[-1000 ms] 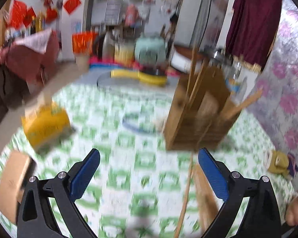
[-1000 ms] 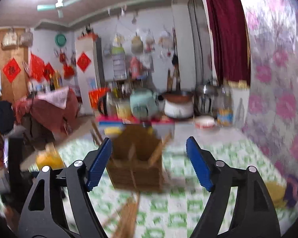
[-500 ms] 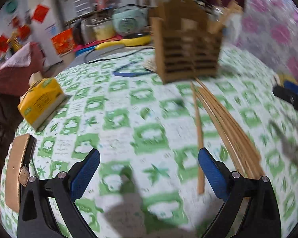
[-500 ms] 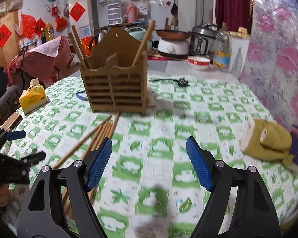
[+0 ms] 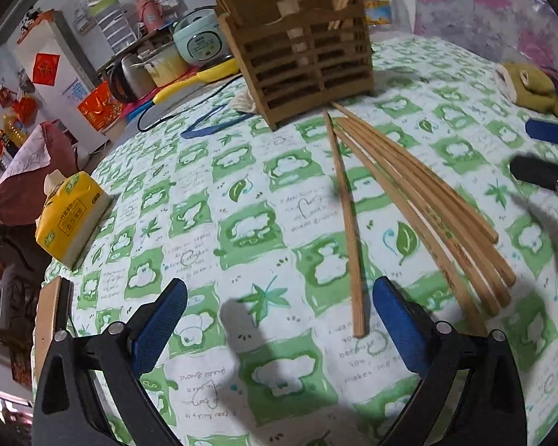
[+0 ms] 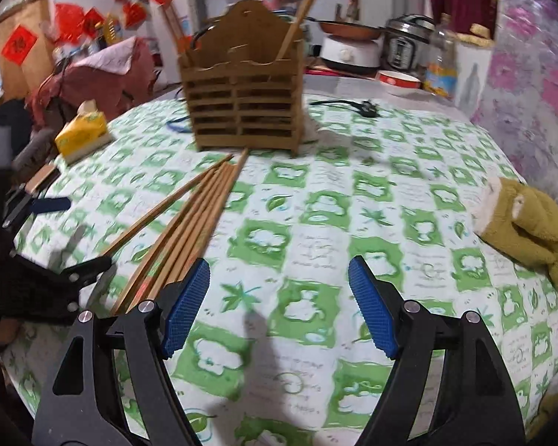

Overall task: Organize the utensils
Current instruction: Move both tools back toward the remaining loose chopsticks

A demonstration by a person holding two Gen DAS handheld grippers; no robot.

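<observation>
A brown slatted wooden utensil holder (image 5: 308,55) stands on the green-and-white tablecloth (image 5: 241,230) with a few chopsticks upright in it; it also shows in the right wrist view (image 6: 243,111). Several loose wooden chopsticks (image 5: 420,200) lie flat in front of it, one single stick (image 5: 348,223) apart on the left. My left gripper (image 5: 279,319) is open and empty, low over the cloth, the single stick's near end just inside its right finger. My right gripper (image 6: 279,304) is open and empty, the chopstick bundle (image 6: 193,230) by its left finger.
A yellow tissue pack (image 5: 70,219) sits at the table's left edge. A wooden block (image 5: 50,319) lies at the near left edge. An olive cloth toy (image 6: 520,223) lies at the right. A black cable and plug (image 6: 353,106) and kitchen appliances (image 6: 353,48) are behind the holder.
Both grippers have dropped lower and tilted down toward the tablecloth, closer to the loose chopsticks. The holder now sits higher in both views. Both grippers stayed open.
</observation>
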